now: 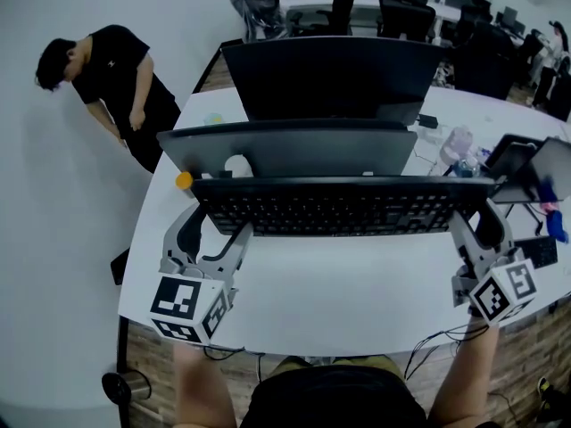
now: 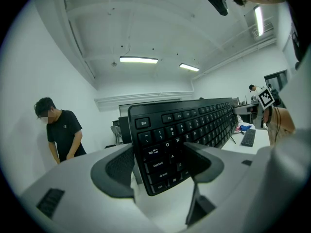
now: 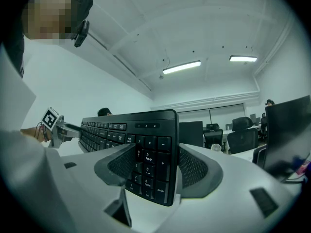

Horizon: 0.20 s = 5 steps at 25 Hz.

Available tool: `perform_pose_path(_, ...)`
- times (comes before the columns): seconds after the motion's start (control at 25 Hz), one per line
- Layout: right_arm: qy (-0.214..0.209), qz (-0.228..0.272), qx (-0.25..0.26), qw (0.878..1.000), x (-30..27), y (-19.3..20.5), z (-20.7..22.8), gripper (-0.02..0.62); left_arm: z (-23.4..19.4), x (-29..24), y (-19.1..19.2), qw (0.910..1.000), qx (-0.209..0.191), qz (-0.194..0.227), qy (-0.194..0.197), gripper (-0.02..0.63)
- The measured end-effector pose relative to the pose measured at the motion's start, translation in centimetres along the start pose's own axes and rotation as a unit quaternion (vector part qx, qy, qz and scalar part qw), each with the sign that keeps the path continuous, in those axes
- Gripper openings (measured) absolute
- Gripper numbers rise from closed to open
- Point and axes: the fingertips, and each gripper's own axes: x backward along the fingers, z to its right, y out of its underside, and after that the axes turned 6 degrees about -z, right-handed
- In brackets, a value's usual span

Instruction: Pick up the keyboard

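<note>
Keyboard [image 2: 194,125] legends: Esc, PgUp, Enter

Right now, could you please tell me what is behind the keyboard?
Right behind the keyboard stands a dark monitor, with a second monitor farther back and a small orange object by the keyboard's left end. The keyboard hides the near monitor's base and the desk there.
</note>
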Motion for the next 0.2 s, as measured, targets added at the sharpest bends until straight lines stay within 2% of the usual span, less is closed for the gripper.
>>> perform_pose_path(0.2,0.003,-0.001,-0.003,1.0,0.14,0.31,0.0,0.278,0.12,-0.19,0.24,1.0,0.0,-0.001,0.002,0.316)
